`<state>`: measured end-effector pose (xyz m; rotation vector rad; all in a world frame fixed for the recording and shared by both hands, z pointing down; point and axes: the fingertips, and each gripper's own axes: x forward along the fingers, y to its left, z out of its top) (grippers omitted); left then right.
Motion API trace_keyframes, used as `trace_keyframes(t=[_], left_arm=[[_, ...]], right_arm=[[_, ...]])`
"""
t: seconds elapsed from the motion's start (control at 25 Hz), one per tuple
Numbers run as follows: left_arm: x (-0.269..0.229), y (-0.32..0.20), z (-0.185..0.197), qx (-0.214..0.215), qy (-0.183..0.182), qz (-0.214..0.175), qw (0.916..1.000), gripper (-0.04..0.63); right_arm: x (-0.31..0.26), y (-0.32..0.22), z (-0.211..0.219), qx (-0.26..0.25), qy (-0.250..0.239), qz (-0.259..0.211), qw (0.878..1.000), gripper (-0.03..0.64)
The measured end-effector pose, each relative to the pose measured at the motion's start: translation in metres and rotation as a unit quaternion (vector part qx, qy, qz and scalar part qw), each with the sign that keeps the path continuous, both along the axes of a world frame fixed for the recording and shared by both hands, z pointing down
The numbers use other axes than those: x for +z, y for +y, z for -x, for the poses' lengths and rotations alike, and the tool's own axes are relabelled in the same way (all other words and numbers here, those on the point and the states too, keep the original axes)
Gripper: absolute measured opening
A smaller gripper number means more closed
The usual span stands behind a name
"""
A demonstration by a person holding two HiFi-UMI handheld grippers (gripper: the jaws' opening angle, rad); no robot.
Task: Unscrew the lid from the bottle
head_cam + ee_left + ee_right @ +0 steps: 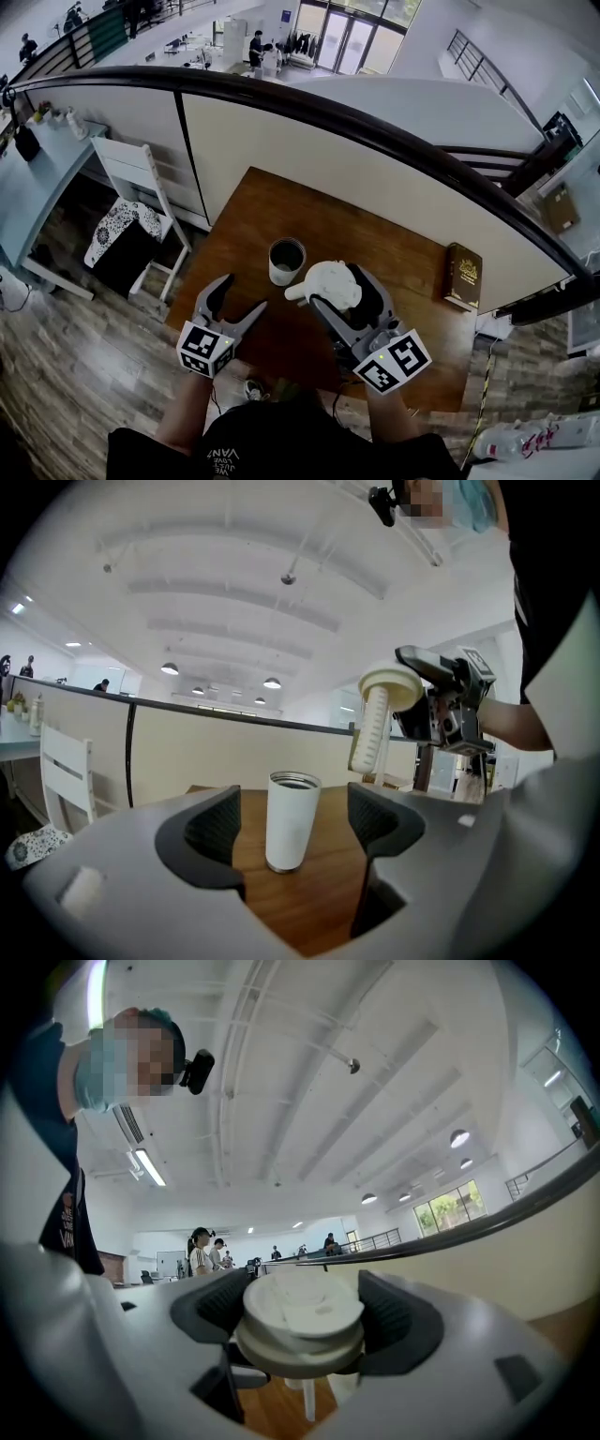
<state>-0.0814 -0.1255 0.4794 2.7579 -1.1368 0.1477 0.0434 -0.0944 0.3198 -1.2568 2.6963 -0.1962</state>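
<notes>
Gripping the white lid (326, 279) in the right tool (336, 287), with both pads pressed against its sides. Held up above the brown desk (281, 202), higher than the bottle (287, 261) and just to its right, not touching it. With a ribbed white strap (370, 731) hanging down from the lid.

Standing upright near the middle of the desk, white bottle with the mouth uncovered and dark inside.

Resting low at the near left of the desk, left tool (242, 295) with jaws wide apart and nothing between the pads. Pointing toward the bottle, which stands a little ahead of the jaw tips, apart from them.

Lying near the right edge of the desk, well apart from the bottle, a dark book (463, 276). Beside the left edge of the desk, a white chair (131, 169).
</notes>
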Motion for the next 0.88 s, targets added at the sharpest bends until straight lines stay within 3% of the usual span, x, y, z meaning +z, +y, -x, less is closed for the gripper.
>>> trace_keyframes(t=[0.12,0.28,0.6,0.88], left_arm=[[-0.019,0.015,0.007,0.003,-0.004,-0.017,0.9998,0.333],[-0.029,0.036,0.015,0.009,-0.026,-0.03,0.9992,0.238],[-0.029,0.072,0.027,0.013,-0.07,-0.022,0.9972,0.051],[-0.034,0.092,0.03,0.016,-0.075,-0.018,0.9969,0.012]], right_arm=[[0.008,0.012,0.006,0.005,-0.006,0.01,1.0,0.348],[0.021,0.025,0.015,0.01,-0.002,0.025,1.0,0.348],[0.031,0.048,0.024,0.015,0.006,0.041,0.999,0.348],[0.045,0.063,0.034,0.012,0.011,0.056,0.998,0.348]])
